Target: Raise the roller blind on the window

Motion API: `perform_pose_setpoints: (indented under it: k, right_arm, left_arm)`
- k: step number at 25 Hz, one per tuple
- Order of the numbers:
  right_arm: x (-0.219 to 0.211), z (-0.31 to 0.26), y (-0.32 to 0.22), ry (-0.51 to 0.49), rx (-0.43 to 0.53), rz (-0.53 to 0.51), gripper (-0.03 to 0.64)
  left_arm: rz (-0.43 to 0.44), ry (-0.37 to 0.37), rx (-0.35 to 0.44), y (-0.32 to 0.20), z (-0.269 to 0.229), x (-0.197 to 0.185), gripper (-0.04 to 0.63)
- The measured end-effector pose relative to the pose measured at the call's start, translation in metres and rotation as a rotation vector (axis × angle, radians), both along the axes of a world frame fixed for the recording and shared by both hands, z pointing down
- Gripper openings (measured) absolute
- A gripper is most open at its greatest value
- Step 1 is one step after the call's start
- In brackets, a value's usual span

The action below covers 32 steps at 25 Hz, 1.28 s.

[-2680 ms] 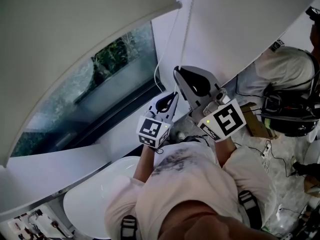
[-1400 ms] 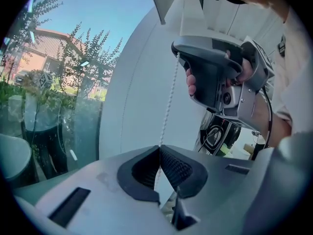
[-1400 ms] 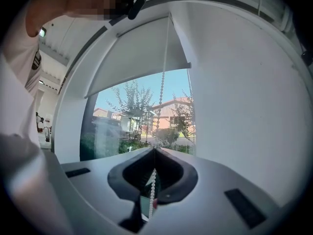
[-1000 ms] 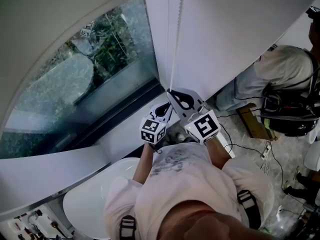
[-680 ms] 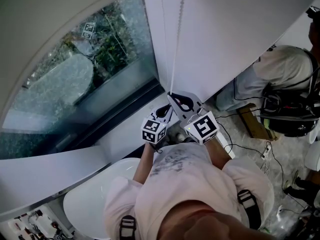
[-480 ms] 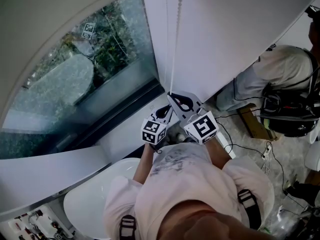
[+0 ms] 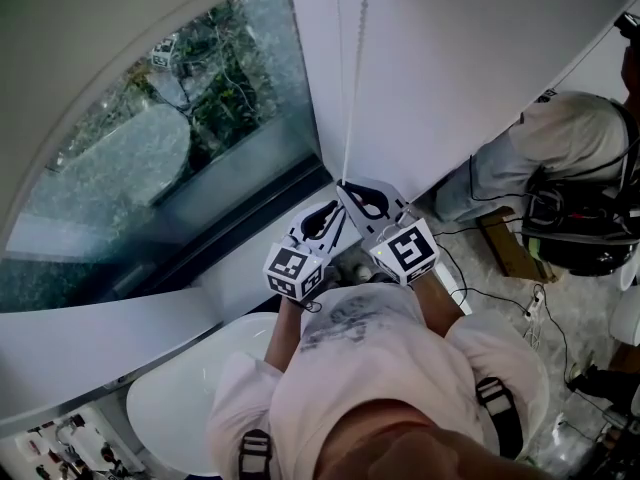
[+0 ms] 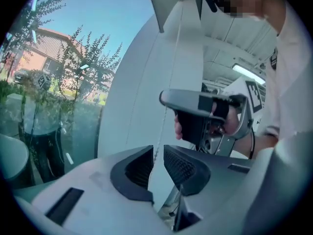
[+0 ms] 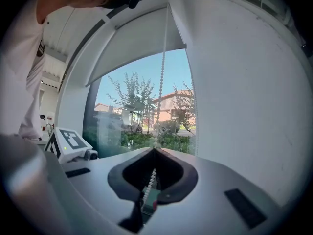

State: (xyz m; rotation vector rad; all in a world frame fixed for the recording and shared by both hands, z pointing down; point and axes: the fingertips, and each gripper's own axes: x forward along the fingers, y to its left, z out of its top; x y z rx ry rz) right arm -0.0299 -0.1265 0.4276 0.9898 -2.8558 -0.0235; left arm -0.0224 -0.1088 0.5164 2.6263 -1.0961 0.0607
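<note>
The grey roller blind [image 7: 100, 28] is rolled high, so most of the window glass [image 7: 150, 168] shows. Its white bead chain [image 7: 346, 98] hangs down the white wall beside the window. My right gripper [image 7: 345, 184] is shut on the chain, and in the right gripper view the beads [image 9: 161, 87] run down between the closed tips [image 9: 154, 149]. My left gripper [image 7: 333, 211] sits just below and left of it. In the left gripper view its jaws [image 8: 157, 156] stand slightly apart, with the chain [image 8: 168, 87] hanging loose in the gap.
A white basin [image 7: 190, 388] lies below the sill at lower left. Another person [image 7: 560, 158] sits on the floor at right among cables [image 7: 530, 298] and a cardboard box [image 7: 505, 243]. The white wall [image 7: 450, 68] runs close behind the chain.
The blind has risen well above where it hung 2.7 s ago as the right gripper came down with the chain. In the last half second my left gripper shifted down and left.
</note>
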Motion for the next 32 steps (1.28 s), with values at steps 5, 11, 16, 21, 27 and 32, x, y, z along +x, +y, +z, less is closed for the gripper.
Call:
perform_pose_setpoints:
  k: [5,11,16,21,27,32]
  right_arm:
    - [0.005,0.0,0.0,-0.004,0.004,0.005,0.061]
    - [0.007,-0.006,-0.001,-0.012,0.008,0.014,0.061]
    - [0.007,-0.008,0.001,-0.008,0.017,0.013,0.061]
    - [0.006,-0.009,0.003,-0.003,0.021,0.011,0.061]
    - [0.002,-0.009,0.005,-0.002,0.028,0.002,0.061]
    - [-0.001,-0.008,0.007,-0.004,0.037,-0.008,0.061]
  left_arm:
    - [0.01,0.023,0.094,0.006,-0.059,-0.003,0.061]
    - [0.014,0.025,0.143,0.004,-0.096,-0.012,0.061]
    - [0.007,0.039,0.244,-0.002,-0.144,-0.009,0.061]
    - [0.016,0.033,0.354,-0.011,-0.197,0.001,0.061]
    - [0.033,0.036,0.431,-0.017,-0.24,0.009,0.061]
    - [0.024,0.021,0.441,-0.02,-0.25,0.015,0.019]
